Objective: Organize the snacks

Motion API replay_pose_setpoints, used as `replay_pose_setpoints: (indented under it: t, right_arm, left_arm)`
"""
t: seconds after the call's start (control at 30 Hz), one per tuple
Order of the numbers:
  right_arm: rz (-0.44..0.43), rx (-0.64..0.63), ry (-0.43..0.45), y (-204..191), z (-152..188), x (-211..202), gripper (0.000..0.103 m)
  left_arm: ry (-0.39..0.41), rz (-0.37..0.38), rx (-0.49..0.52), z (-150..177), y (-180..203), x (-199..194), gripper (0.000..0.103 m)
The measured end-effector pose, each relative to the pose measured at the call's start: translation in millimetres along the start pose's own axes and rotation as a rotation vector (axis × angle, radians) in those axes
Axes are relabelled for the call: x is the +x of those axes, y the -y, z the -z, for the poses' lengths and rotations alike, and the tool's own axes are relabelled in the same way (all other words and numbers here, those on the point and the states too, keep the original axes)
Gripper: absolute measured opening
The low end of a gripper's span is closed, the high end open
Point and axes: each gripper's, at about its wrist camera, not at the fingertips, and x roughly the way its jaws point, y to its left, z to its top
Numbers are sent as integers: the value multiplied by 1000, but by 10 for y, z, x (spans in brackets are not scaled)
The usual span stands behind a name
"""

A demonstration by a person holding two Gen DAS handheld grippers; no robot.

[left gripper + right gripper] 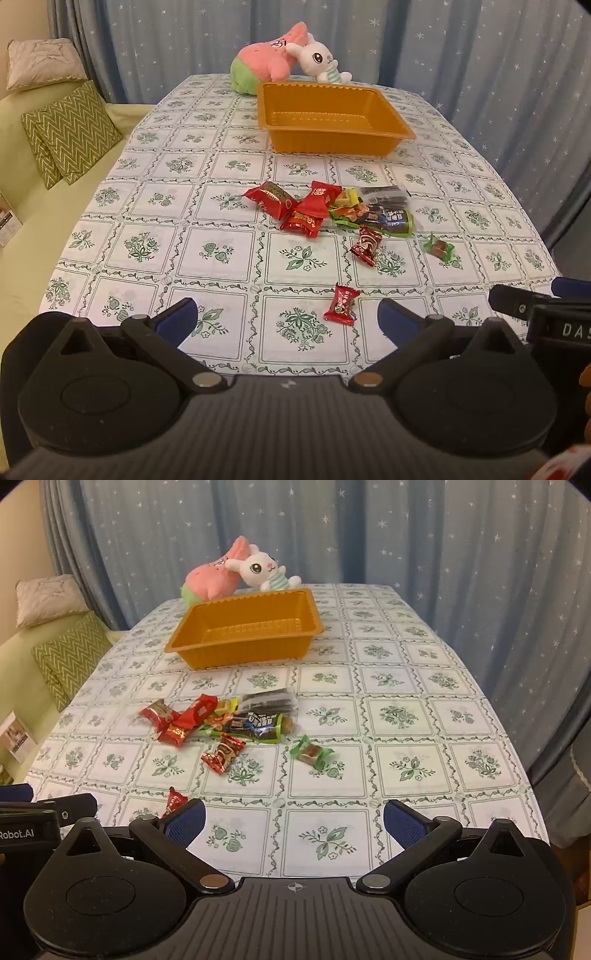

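Observation:
An empty orange tray (391,122) (184,642) stands at the far middle of the table. In front of it lies a heap of wrapped snacks (325,214) (221,720), red, green and dark. Apart from the heap lie a dark red candy (365,240) (223,755), a green-wrapped candy (439,247) (312,753) and a small red candy (341,304) (173,801) nearest me. My left gripper (286,319) hovers open over the near cloth, the small red candy just ahead of its right finger. My right gripper (295,821) is open with nothing between its fingers.
Two plush toys, a pink one (269,59) (212,578) and a white rabbit (321,59) (264,570), sit behind the tray. A sofa with green zigzag cushions (70,133) (66,657) runs along the left. Blue starred curtains (480,55) hang behind the table.

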Motion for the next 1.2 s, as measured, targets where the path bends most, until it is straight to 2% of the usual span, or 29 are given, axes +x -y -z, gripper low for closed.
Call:
replay_pose_setpoints:
  t: [0.13,0.17,0.4,1.2]
  right_arm:
    - [-4,8,1,12,-15,0,102]
    - [0,7,2,-4,-6,-11,102]
    - [-9,21,2,69,-12,21,102]
    - [-1,23,7,57,24,41,102]
  left_arm:
    - [-12,6,-15,-21,4,57,103]
    - [-14,31,-32,-28,-45,58,103]
    - [11,17,-2,4,13,42,103]
    - [10,32,-2,-13,45,33,103]
